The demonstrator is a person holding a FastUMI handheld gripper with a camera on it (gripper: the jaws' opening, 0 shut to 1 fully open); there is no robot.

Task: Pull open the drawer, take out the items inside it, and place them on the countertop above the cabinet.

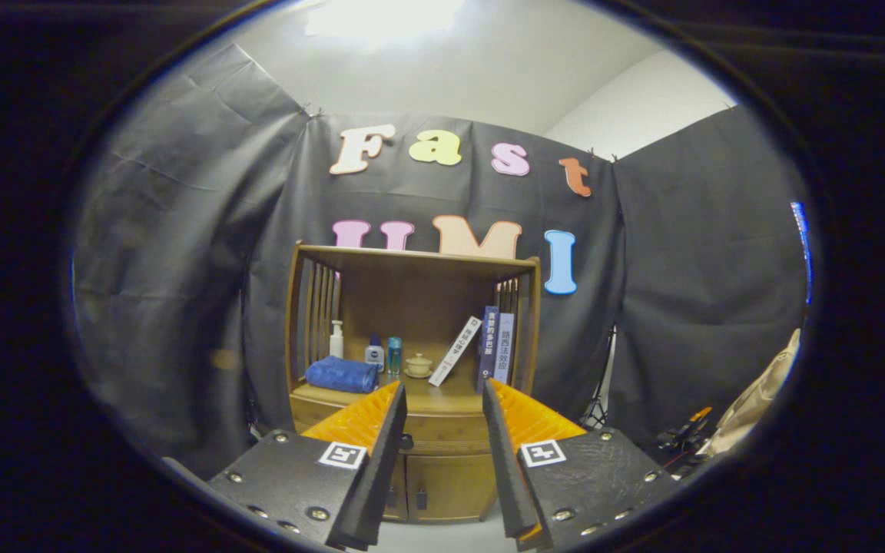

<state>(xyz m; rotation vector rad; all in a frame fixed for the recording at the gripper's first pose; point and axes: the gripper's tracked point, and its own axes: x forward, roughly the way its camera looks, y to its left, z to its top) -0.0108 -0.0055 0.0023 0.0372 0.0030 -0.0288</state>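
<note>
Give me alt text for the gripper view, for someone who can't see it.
The open tool points at a wooden cabinet some way ahead, its drawer shut. On the countertop sit a folded blue towel, three small bottles, a lidded cup and books.

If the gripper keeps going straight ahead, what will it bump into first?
Probably the wooden cabinet: the open gripper points at its shut drawer, whose knob peeks beside one finger. Nothing lies between, though depth is hard to judge.
</note>
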